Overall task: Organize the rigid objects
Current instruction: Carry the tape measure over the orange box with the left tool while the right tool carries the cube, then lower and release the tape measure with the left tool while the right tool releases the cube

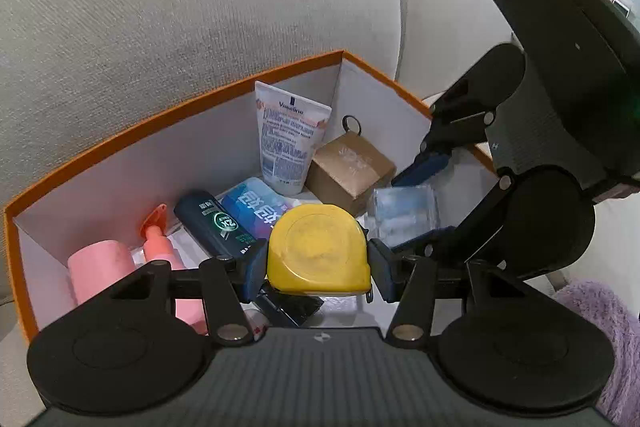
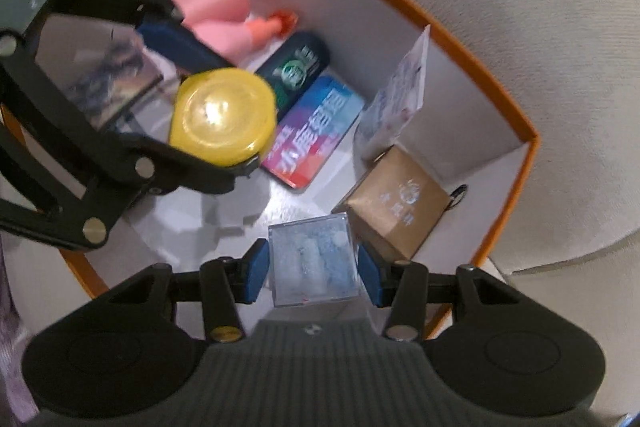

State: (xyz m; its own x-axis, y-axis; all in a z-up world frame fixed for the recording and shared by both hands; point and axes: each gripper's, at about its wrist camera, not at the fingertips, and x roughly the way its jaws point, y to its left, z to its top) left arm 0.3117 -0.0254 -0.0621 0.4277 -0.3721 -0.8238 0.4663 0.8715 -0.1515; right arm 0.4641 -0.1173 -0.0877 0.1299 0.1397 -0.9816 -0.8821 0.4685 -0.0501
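An orange-rimmed white box [image 1: 168, 111] sits on a grey sofa; its rim also shows in the right wrist view [image 2: 472, 39]. My left gripper [image 1: 318, 269] is shut on a yellow tape measure [image 1: 320, 247] and holds it over the box; the tape measure also shows in the right wrist view [image 2: 222, 117]. My right gripper [image 2: 312, 273] is inside the box with a clear plastic case [image 2: 312, 261] between its pads, small gaps on both sides. The case also shows in the left wrist view [image 1: 404, 215].
In the box lie a pink bottle [image 1: 104, 267], a dark tube [image 1: 216, 223], a blue pack [image 1: 256, 207], a Vaseline tube [image 1: 286, 139] and a brown carton [image 1: 348, 171]. The grey sofa backrest [image 1: 180, 7] rises behind. A purple fluffy fabric [image 1: 600, 327] lies at right.
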